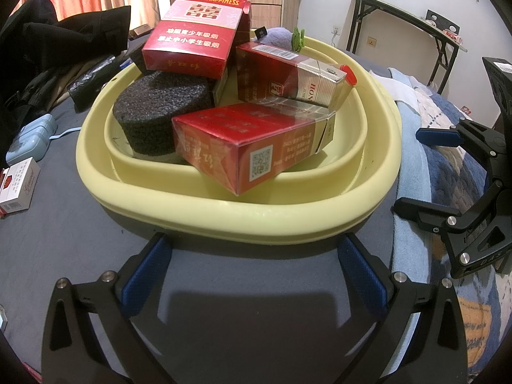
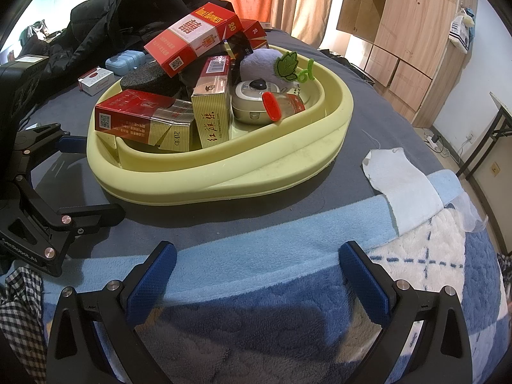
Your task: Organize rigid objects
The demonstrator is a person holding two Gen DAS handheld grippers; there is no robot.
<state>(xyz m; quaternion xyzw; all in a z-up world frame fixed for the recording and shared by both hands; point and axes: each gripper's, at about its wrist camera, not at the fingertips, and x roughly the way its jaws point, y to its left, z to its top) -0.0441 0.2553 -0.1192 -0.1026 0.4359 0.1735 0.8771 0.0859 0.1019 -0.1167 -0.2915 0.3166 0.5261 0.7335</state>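
The yellow basin (image 1: 243, 220) rests on the grey bed sheet (image 1: 80, 240), piled with rigid items: a Double Happiness box (image 1: 195, 28) on top, a black foam disc (image 1: 160, 108) beneath it, and a red QR-code box (image 1: 252, 147) overhanging the inner rim at the near side. The left gripper (image 1: 254, 275) is released, its jaws spread and empty, just short of the basin's near edge, with bare sheet between. The right gripper (image 2: 256, 281) is likewise spread and empty, over the blue blanket (image 2: 240, 233), apart from the basin. A white pack (image 1: 17, 185) lies left of the basin. A round case (image 2: 252, 102), possibly an earbud case, sits inside
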